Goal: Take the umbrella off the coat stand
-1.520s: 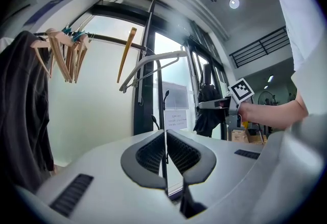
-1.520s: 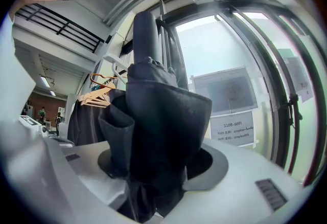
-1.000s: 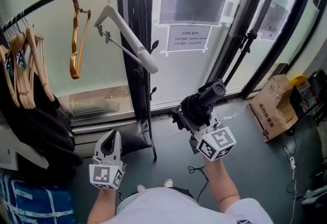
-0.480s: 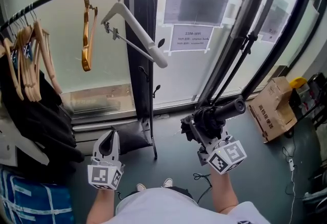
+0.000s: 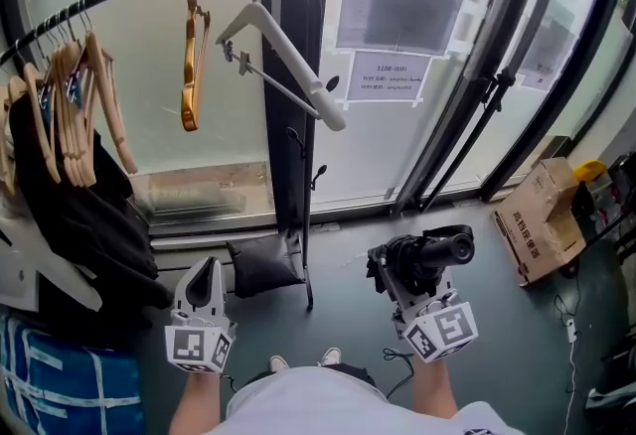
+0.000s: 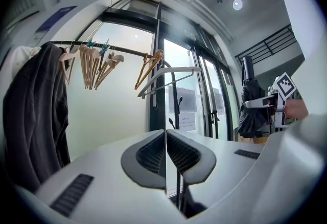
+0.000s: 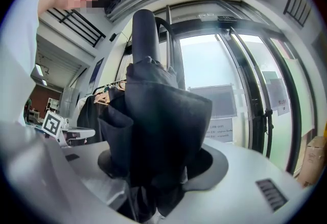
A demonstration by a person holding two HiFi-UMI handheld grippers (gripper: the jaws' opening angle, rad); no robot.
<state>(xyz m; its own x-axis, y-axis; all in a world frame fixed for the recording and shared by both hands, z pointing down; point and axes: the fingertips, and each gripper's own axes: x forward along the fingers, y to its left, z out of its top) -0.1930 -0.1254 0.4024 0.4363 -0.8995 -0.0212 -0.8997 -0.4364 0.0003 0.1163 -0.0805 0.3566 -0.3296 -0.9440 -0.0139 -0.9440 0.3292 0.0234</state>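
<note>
1. Right gripper (image 5: 402, 274) is clenched on the folded black umbrella (image 5: 437, 251). The fabric is bunched between the jaws, and the cylindrical end sticks out to the gripper's right, roughly level.
2. A second ago that end pointed up and away from the gripper. It has now swung flat, and the gripper has pulled back toward the person and drifted right.
3. Coat stand (image 5: 302, 215) is to the left of the right gripper, well apart. No part of the umbrella touches the pole or hooks. The gap looks a bit wider than before, though the head camera shifted too.
4. Left gripper (image 6: 166, 154) has its jaws pressed together with nothing between them. It sits low on the far side of the stand from the right gripper and has hardly moved in view.
5. My read: the umbrella is off the stand, so the task is essentially done. Just hold the grip and keep clear of the hooks.
</note>
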